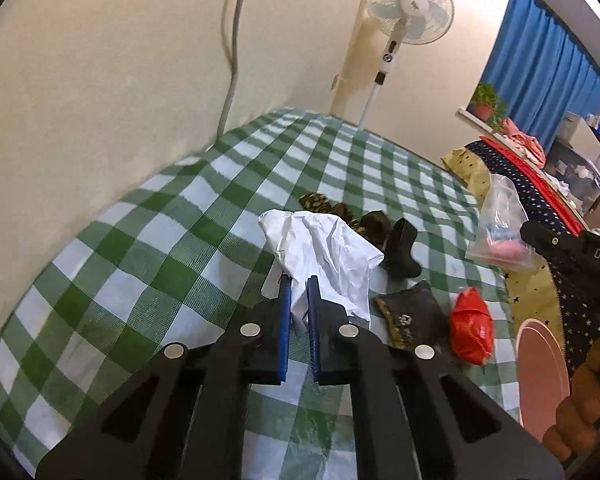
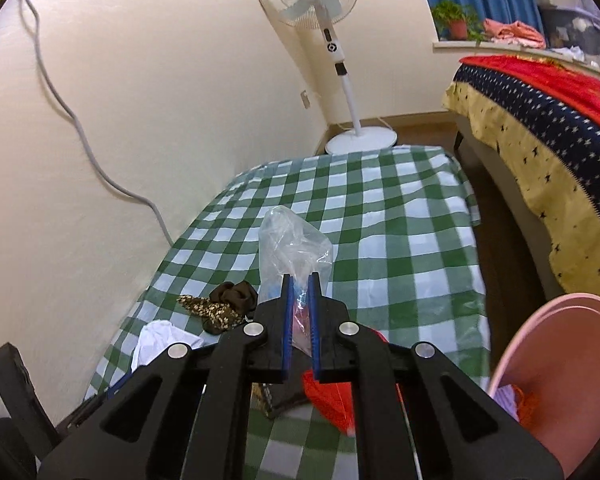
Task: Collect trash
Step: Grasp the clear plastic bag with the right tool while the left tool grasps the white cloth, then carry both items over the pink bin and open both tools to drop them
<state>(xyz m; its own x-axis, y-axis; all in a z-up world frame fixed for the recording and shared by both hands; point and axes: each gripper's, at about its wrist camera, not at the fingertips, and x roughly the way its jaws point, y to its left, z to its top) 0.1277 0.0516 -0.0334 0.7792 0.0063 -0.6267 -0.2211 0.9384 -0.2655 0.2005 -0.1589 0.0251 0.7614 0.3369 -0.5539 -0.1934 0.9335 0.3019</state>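
Observation:
On the green-checked tablecloth (image 1: 148,256), my left gripper (image 1: 299,280) is shut on the edge of a crumpled white sheet (image 1: 324,248), which is lifted a little. My right gripper (image 2: 300,280) is shut on a clear plastic bag (image 2: 292,240) with pink and blue bits inside, held above the cloth. The same bag (image 1: 496,220) hangs at the right of the left wrist view. A red plastic bag (image 1: 470,326) and a dark flat packet (image 1: 412,316) lie on the cloth between the two grippers. A pink bin (image 2: 556,344) stands at the table's right edge.
Black socks (image 1: 400,252) and a spotted brown cloth (image 2: 212,310) lie behind the white sheet. A wall with a grey cable (image 2: 80,136) runs along the left. A standing fan (image 2: 320,20) is beyond the table's far end. A bed with a starred cover (image 2: 540,128) is on the right.

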